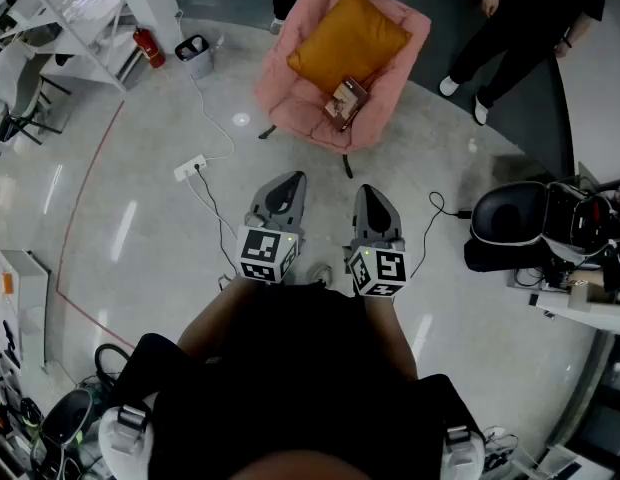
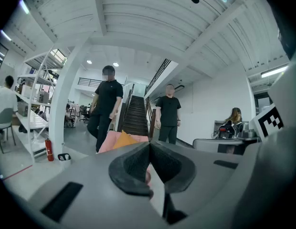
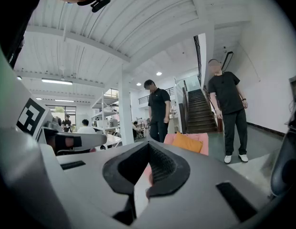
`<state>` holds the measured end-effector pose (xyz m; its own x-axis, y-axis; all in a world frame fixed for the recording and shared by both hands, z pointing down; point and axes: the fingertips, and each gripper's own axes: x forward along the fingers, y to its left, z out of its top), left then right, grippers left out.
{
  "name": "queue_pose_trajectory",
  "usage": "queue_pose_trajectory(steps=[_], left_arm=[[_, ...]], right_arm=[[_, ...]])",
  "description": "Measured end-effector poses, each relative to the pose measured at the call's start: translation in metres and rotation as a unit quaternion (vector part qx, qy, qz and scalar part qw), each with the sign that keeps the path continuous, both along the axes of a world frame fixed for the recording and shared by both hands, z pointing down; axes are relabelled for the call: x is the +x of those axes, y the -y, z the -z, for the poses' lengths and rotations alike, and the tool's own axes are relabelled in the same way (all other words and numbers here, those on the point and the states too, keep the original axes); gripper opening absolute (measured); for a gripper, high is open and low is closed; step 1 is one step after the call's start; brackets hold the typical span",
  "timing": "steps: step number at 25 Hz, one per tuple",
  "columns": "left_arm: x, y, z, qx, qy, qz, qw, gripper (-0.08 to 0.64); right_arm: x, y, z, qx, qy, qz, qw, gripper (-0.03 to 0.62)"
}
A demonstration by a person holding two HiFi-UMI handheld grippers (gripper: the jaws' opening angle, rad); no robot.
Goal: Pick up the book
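My own dark top fills the bottom of the head view, and just beyond it the left gripper [image 1: 288, 180] and right gripper [image 1: 372, 194] sit side by side, held roughly level and aimed at the pink armchair [image 1: 286, 96]. Both are clenched on nothing: in each gripper view the ribbed pads meet, with only the chair and room showing past them.

The book [image 1: 347, 101] lies on the seat near its front, just below the lower corner of the orange cushion [image 1: 348, 38], well apart from either gripper. I judge this to be the start of the approach; no reach is under way.

Next I need to walk in, spread one pair of jaws, and tip that gripper down toward the seat. I can't tell which edge of the book stands proud, so I'd choose the bite once closer.

The floor between me and the chair is bare. A power strip [image 1: 189, 168] with its cable lies to the left, a black office chair [image 1: 510, 218] crowds the right, and a person [image 1: 525, 23] stands beyond the armchair.
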<state>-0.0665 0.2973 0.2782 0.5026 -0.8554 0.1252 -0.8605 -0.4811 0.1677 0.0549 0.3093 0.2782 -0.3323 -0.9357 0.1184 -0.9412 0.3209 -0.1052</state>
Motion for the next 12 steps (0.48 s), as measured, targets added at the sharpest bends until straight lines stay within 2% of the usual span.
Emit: queue_pose_trajectory(steps=[12], left_arm=[[-0.024, -0.003, -0.002, 0.001, -0.004, -0.010, 0.9999, 0.006]], right_arm=[[-0.022, -0.005, -0.001, 0.000, 0.006, -0.012, 1.000, 0.002]])
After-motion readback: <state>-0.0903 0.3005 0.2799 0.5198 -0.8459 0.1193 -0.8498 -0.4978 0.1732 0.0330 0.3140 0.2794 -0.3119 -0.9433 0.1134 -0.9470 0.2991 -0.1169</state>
